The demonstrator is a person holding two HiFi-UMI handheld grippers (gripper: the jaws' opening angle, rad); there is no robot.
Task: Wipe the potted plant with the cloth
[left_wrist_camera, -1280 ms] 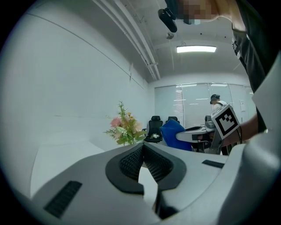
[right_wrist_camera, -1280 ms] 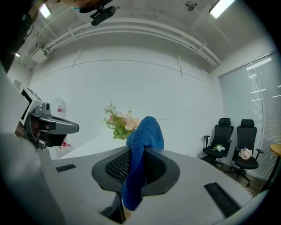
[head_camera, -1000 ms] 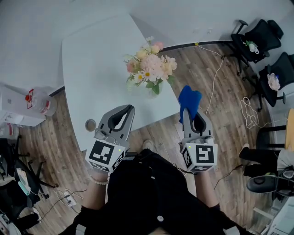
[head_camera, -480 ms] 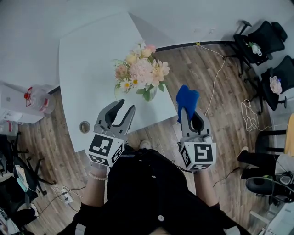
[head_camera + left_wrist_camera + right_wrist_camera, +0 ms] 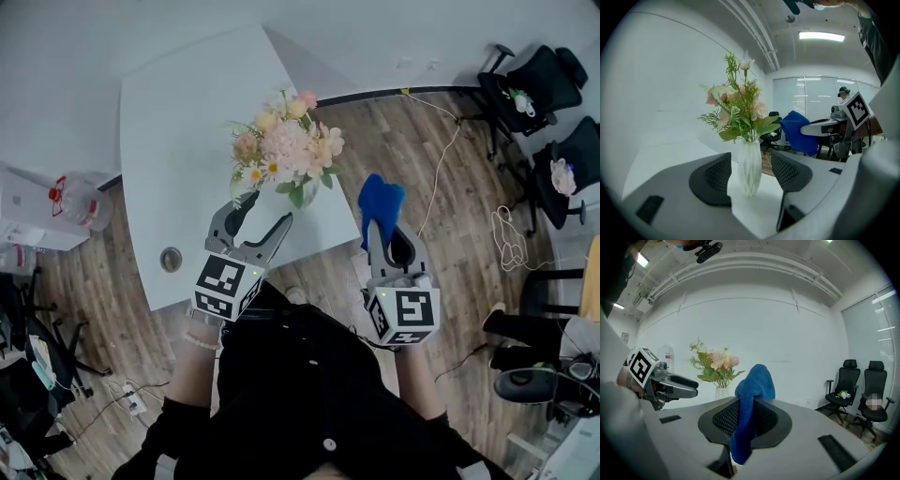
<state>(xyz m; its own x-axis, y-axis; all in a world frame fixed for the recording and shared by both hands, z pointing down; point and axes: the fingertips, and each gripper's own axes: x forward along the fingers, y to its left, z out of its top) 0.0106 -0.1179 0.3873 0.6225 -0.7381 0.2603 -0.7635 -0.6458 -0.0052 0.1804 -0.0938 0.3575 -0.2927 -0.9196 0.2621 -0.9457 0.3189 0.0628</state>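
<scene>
Low in the head view, the right gripper (image 5: 387,236) is clamped on the blue cloth (image 5: 380,200), which sticks up beyond its tips. Left of it, the left gripper (image 5: 269,208) has just been spreading its 2 jaws (nothing pinched). The potted plant (image 5: 286,150) stands just ahead in their gap, its white vase (image 5: 749,171) untouched, at the lower right corner of the table (image 5: 187,103).

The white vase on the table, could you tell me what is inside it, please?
A bouquet of pink, peach and white flowers with green leaves rises from the white vase. Its opaque wall hides the lower stems and any water or filling.
</scene>
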